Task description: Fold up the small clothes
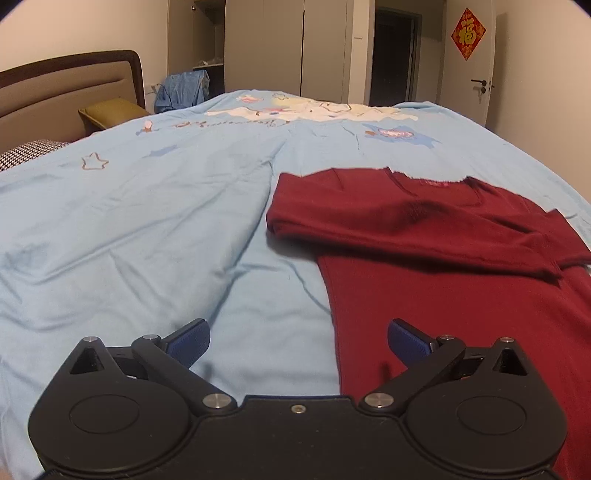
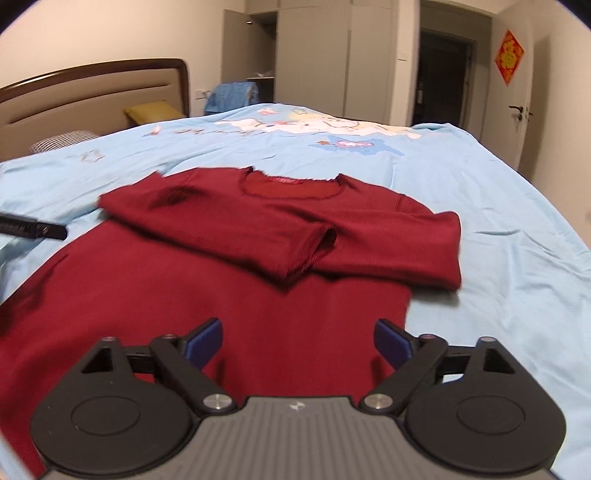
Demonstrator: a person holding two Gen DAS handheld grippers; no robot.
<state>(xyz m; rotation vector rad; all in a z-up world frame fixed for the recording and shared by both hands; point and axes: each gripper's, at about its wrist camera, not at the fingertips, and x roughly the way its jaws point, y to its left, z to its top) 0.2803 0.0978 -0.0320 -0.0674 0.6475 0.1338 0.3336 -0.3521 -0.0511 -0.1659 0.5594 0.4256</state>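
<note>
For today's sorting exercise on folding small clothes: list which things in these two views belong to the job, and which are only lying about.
Belongs to the job:
- dark red top, sleeves folded across its chest
- left gripper, open
- right gripper, open
- light blue bedspread, the work surface

Lying about:
- yellow cushion
- blue garment
- red door decoration

Left tool (image 1: pixel 298 341) gapes empty beside the red sweater (image 1: pixel 443 258).

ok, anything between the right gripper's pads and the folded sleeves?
Only the red top's own body: right gripper hangs open over the red top, with bare fabric up to the crossed sleeves, seen in the right wrist view.
</note>
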